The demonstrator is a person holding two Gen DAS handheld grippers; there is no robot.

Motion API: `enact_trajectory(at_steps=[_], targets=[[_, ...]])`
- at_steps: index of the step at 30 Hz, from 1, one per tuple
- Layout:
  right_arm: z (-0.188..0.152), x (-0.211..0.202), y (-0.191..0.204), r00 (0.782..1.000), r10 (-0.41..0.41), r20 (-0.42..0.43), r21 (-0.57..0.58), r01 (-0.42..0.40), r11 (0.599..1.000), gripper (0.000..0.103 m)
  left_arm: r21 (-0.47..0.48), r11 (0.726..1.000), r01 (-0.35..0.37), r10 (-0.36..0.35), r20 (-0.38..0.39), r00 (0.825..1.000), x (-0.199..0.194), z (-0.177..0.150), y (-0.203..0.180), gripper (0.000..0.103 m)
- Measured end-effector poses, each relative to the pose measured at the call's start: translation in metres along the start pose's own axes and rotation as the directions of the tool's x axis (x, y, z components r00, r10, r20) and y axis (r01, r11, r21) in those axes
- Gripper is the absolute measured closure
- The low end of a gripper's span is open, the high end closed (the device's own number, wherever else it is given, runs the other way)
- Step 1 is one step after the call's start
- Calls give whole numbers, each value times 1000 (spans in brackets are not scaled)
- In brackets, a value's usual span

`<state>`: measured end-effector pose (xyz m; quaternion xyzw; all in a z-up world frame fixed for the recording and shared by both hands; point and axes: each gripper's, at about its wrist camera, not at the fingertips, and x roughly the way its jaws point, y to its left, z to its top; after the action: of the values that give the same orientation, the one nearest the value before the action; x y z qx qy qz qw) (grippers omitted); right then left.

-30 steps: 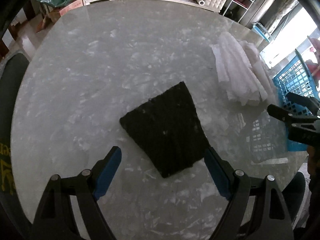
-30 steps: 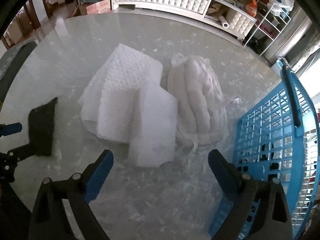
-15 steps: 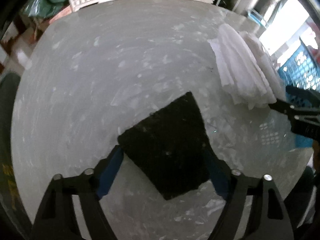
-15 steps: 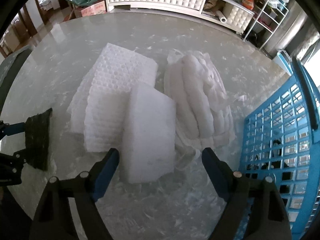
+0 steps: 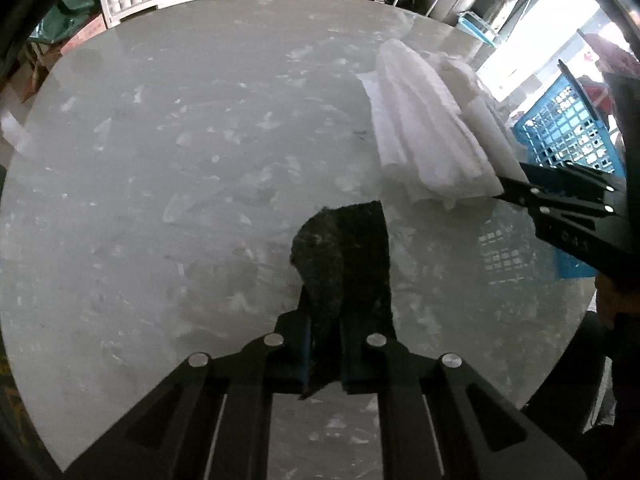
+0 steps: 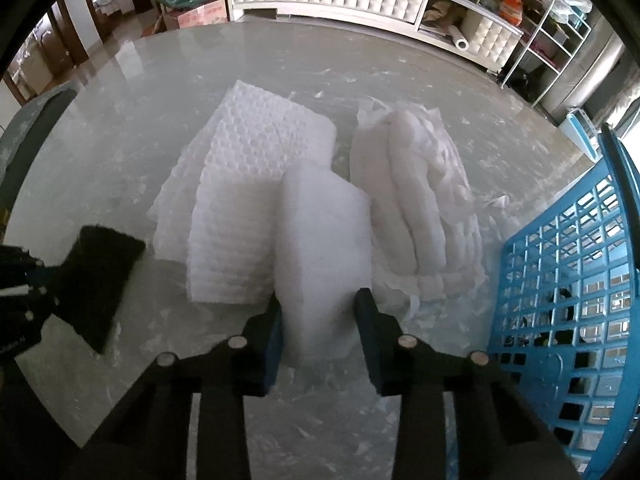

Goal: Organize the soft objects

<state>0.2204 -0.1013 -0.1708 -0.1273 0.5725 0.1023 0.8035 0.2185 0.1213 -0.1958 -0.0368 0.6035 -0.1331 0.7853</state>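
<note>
Left tool (image 5: 325, 354) pinches black pad (image 5: 346, 264) mid-worktop (image 5: 160, 160); right tool (image 6: 320, 332) squeezes white foam block (image 6: 324, 256) near blue basket (image 6: 568, 280). Nothing visibly binned; bubble sheet (image 6: 240, 184), wadding bundle (image 6: 424, 200) remain.

A round, glossy marble-patterned table (image 6: 304, 64) carries everything. On it lie a stack of white bubble sheets (image 6: 248, 184), a white foam block (image 6: 324, 248) against the stack's right side, and a white padded bundle (image 6: 424, 196) just right of that. A blue basket (image 6: 568, 288) stands at the table's right edge, and a black pad (image 5: 348, 264) sits left of the white pile.
</note>
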Motion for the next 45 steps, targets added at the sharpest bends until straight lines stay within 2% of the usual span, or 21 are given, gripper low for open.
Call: enact_trajectory(at_steps=[2, 4, 13, 19, 23, 29, 32, 37, 45], targets=[[0, -7, -2, 1000, -3, 24, 7, 3, 1000, 85, 6, 1000, 7, -7, 4, 1000, -3, 1, -8, 95], [0, -16, -4, 999, 6, 48, 18, -7, 1000, 87, 10, 1000, 18, -18, 19, 1000, -9, 1, -10, 95], [-9, -69, -3, 992, 39, 120, 40, -44, 998, 87, 21, 999, 50, -52, 112, 992, -59, 1, -33, 95], [-25, -113, -20, 982, 47, 185, 61, -59, 996, 87, 43, 999, 27, -34, 163, 986, -96, -6, -52, 95], [-34, -142, -37, 973, 18, 228, 73, -36, 997, 87, 51, 998, 21, -31, 198, 980, -114, -5, -66, 94], [-44, -166, -86, 962, -73, 264, 95, 49, 994, 87, 72, 997, 5, -23, 242, 970, -130, -5, -89, 94], [-50, -164, -110, 960, -127, 248, 110, 103, 989, 86, 87, 996, 7, -29, 256, 966, -132, -3, -100, 94], [-54, -134, -145, 963, -221, 153, 149, 199, 969, 86, 105, 994, 8, -36, 264, 964, -134, 0, -113, 94], [-50, -77, -166, 977, -213, 28, 159, 207, 965, 85, 123, 992, 27, -56, 237, 970, -115, 13, -124, 94]])
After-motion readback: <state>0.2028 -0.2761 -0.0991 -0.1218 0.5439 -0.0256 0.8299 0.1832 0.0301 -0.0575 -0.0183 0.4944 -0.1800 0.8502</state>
